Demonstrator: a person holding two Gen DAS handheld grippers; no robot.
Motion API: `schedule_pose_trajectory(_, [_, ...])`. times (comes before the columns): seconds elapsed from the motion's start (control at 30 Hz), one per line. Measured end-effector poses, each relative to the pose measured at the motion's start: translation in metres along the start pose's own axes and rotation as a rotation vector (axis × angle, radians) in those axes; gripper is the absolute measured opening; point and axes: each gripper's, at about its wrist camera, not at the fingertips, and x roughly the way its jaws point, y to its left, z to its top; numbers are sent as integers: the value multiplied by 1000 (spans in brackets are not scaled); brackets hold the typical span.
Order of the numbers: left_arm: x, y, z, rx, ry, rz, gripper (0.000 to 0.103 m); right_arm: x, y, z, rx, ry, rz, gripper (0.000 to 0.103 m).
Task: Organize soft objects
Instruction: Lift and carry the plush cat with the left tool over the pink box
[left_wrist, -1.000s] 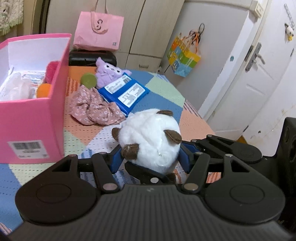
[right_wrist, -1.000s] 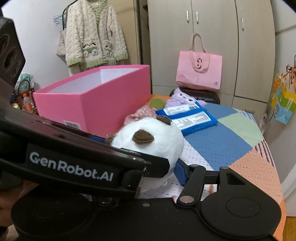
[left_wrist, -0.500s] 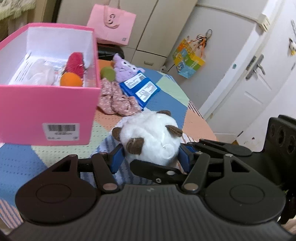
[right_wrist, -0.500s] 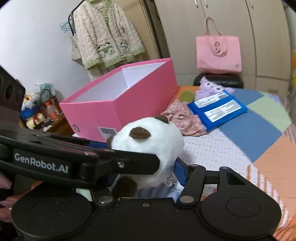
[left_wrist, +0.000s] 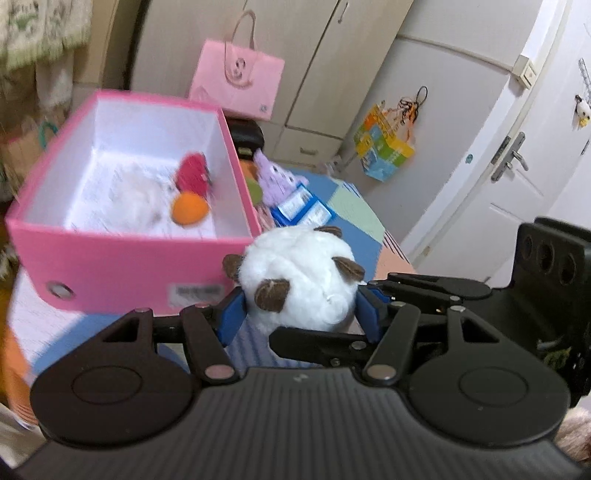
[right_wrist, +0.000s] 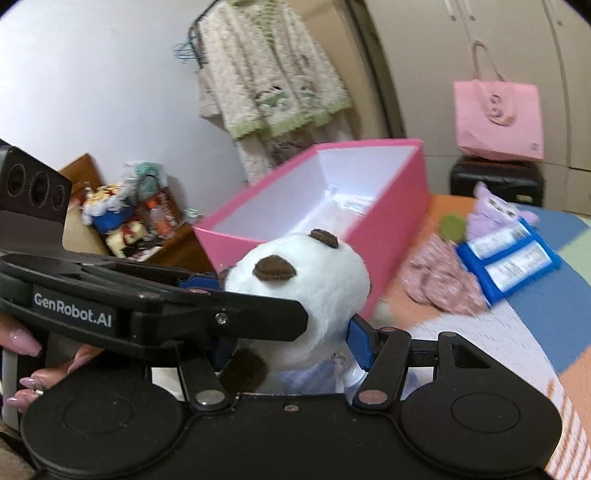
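Pinching round white plush toy with brown patches (left_wrist: 301, 273) between them, left claw (left_wrist: 299, 314) and right claw (right_wrist: 291, 343); open pink cardboard box (left_wrist: 122, 266) lies far-left of toy.

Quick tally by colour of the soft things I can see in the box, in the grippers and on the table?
White: 2, plush toy in both grippers, fluffy item in pink box
Red: 1
Orange: 1
Purple: 1
Green: 1
Floral pink cloth: 1
Total: 7
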Motion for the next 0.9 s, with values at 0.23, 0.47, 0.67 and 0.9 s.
schedule_pose_trajectory(0.23, [-33,9,25,26,-91,42,60,4,25,32,-70,-53,39,67])
schedule_pose_trajectory(0.47, [-54,27,55,23,-175,38,61,10,41,68,-74,-122,50,67])
schedule_pose_trajectory(0.67, [-54,40,74,23,-238,66,61,24,44,94,-107,-147,63,67])
schedule_pose_trajectory(0.9, [-24,72,89,-12,-246,168,62,73,29,122,-193,-106,111,67])
